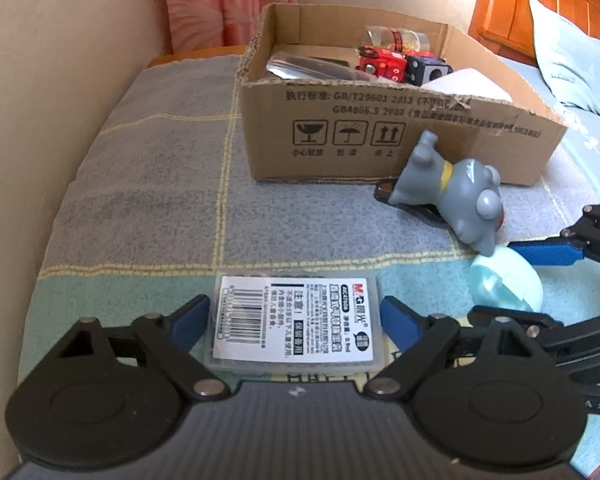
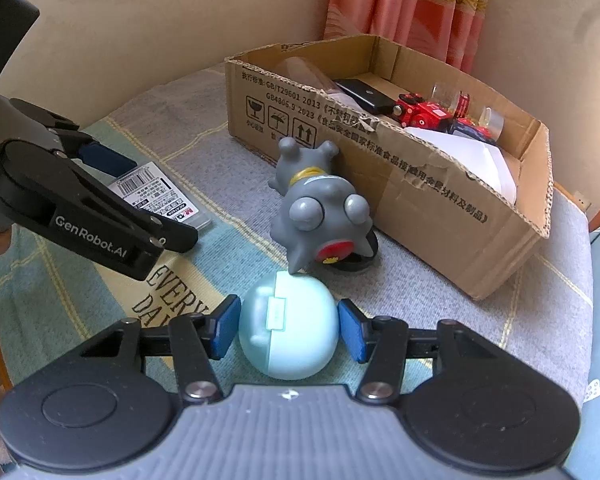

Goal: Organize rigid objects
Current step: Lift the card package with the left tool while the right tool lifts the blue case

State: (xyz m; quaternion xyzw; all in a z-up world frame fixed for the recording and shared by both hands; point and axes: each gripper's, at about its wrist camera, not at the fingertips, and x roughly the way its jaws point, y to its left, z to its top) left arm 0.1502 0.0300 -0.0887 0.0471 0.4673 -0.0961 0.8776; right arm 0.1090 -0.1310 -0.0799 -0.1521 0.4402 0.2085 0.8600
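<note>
My left gripper [image 1: 296, 326] is open, its blue pads on either side of a flat clear plastic case with a white barcode label [image 1: 296, 326], which lies on the blanket. The case also shows in the right wrist view [image 2: 160, 194]. My right gripper [image 2: 290, 332] is open around a pale blue egg-shaped capsule [image 2: 288, 332], with small gaps at both pads. A grey toy figure [image 2: 320, 216] lies on its side just beyond the capsule, against an open cardboard box [image 2: 420, 184] that holds a red toy [image 2: 420, 114], a black case and clear items.
Everything rests on a grey, teal and yellow checked blanket [image 1: 148, 184]. A beige wall and pink curtain [image 1: 228, 0] stand behind. A black disc [image 2: 360, 260] lies under the grey toy. A pillow [image 1: 572, 64] and wooden headboard are at the right.
</note>
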